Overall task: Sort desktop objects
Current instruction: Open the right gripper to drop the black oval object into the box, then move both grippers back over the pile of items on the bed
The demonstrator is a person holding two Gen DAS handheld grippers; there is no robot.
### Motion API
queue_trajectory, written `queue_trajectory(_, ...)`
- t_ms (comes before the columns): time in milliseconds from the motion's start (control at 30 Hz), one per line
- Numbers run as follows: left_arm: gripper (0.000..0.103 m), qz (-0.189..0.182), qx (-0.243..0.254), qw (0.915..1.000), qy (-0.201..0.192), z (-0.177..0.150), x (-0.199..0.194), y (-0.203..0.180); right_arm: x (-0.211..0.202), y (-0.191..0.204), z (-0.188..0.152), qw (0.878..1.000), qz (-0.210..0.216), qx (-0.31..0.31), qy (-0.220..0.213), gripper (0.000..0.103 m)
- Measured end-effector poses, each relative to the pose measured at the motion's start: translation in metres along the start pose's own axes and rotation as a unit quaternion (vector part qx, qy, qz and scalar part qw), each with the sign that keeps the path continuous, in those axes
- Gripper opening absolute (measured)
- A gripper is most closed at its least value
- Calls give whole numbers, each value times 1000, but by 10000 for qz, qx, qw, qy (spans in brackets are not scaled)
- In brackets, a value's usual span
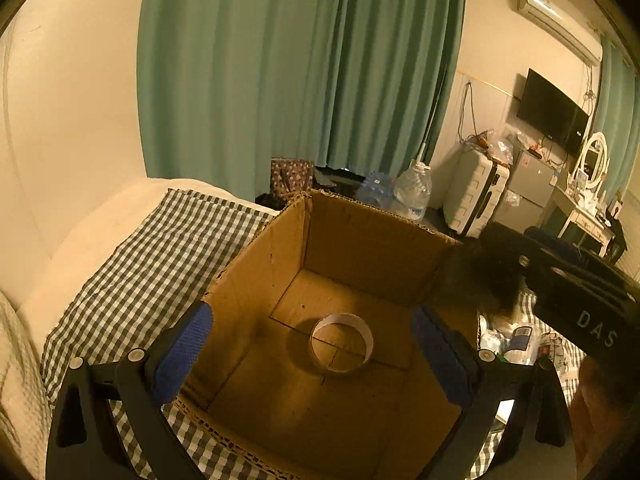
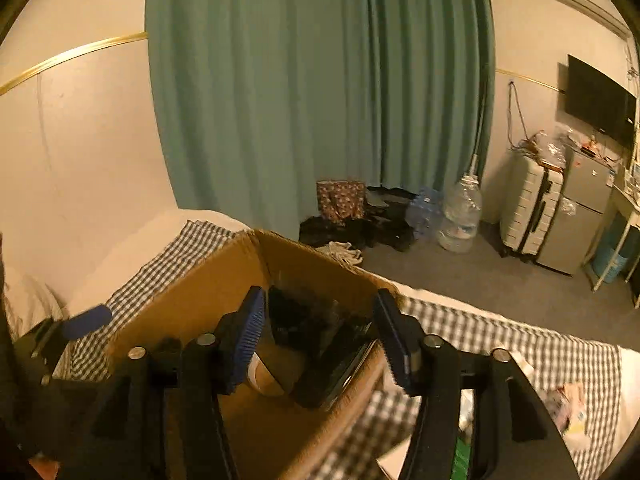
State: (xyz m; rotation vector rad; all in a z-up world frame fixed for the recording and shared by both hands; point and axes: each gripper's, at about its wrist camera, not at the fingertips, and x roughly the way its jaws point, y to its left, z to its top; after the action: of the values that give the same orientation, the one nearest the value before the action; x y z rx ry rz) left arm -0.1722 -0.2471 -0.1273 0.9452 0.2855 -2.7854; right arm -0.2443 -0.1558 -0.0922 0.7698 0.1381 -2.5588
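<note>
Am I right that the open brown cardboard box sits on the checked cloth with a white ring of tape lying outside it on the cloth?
Not quite: the white ring of tape lies inside the open brown cardboard box, on its floor, as the left wrist view shows. The box does sit on the checked cloth.

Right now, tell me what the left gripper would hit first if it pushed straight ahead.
Probably the floor of the cardboard box, near the tape ring lying there. The left gripper is open and empty; depth is hard to judge.

A tape roll (image 1: 341, 342) is lying flat in the box (image 1: 360, 236), between the open left claw's (image 1: 320, 356) pads.
</note>
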Motion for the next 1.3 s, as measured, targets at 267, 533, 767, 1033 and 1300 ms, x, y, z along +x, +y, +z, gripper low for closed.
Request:
queue_trajectory(267,101,-110,209,9997,-57,-1,-4,-16,-19,-28,5,9982,-284,87,-512,84)
queue_trajectory(533,101,-222,613,9977,-193,0,-14,-52,-60,-96,-1,9946,-694,549,-535,84)
queue_trajectory(767,101,-440,843,9950,-294,-3,-20,-88,-99,-146,-16,9903,-1094,654,-545,84)
queue_trajectory(1033,101,-530,1169,9912,-324,-14,-16,-127,-131,-195,-33,9846,-1409,878,-549,84)
queue_trajectory(1300,101,-720,1189,9889,-521,-21,-22,-158,-148,-236,-62,9801,-1610,1111,-344,86)
